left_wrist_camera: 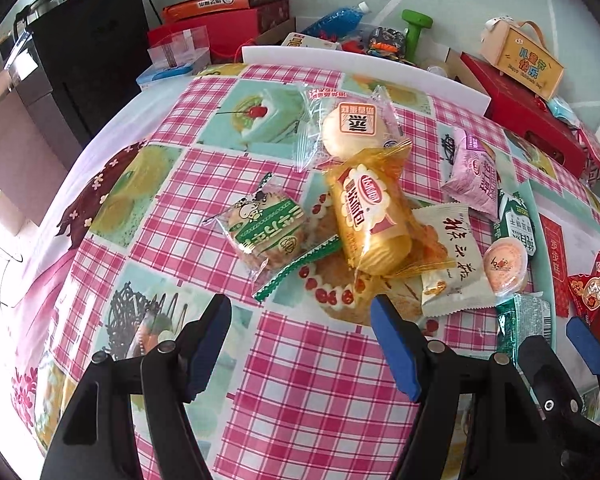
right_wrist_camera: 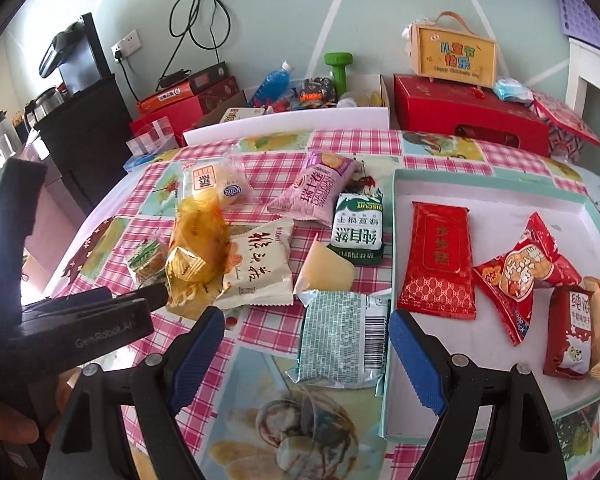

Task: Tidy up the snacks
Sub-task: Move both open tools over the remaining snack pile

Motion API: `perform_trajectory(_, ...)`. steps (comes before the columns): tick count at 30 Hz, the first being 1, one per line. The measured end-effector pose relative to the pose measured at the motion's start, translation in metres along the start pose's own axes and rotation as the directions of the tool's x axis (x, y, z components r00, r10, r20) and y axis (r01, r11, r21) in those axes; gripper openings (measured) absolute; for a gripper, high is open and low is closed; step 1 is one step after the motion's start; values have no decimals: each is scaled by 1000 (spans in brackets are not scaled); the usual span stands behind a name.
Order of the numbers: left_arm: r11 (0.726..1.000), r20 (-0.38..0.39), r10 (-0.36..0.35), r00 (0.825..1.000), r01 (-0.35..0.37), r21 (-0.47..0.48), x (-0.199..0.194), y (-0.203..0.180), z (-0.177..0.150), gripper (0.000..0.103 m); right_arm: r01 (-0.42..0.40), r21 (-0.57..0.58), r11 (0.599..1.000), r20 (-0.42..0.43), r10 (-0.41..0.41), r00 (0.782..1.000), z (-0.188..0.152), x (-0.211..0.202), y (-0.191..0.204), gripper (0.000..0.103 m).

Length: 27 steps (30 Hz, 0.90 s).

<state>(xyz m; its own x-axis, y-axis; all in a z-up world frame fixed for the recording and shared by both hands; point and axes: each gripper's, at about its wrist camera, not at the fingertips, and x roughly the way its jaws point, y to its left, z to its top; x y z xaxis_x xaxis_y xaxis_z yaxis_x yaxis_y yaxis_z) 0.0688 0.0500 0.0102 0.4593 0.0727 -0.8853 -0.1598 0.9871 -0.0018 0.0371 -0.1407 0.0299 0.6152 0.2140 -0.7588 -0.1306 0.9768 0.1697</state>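
Both hand-held grippers, left (left_wrist_camera: pixel 300 344) and right (right_wrist_camera: pixel 306 354), hover spread and empty over the tabletop; the green foil packet (right_wrist_camera: pixel 340 340), just beside the white tray (right_wrist_camera: pixel 496 190), looks light, crinkly and slippery, best pinched at its sealed edge

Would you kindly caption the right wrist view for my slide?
Open right gripper hovers over a green packet beside the white tray of red snacks.
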Motion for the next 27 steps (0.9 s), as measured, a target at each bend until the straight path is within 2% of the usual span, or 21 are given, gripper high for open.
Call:
perform_trajectory(5, 1000, -5, -3, 1000, 3, -12, 1, 4, 0, 73, -13, -38, 999, 3, 13, 1000, 0, 1, 9, 86)
perform_trajectory(11, 1000, -9, -8, 1000, 7, -19, 1, 6, 0, 73, 45, -64, 997, -32, -47, 998, -4, 18, 10, 86)
perform_trajectory(18, 1000, -15, -6, 1000, 6, -25, 4, 8, 0, 73, 47, -78, 996, -48, -51, 998, -7, 28, 12, 86)
perform_trajectory(27, 1000, -14, 2, 1000, -2, -28, 5, 8, 0, 73, -29, -49, 998, -50, 26, 998, -7, 26, 13, 86)
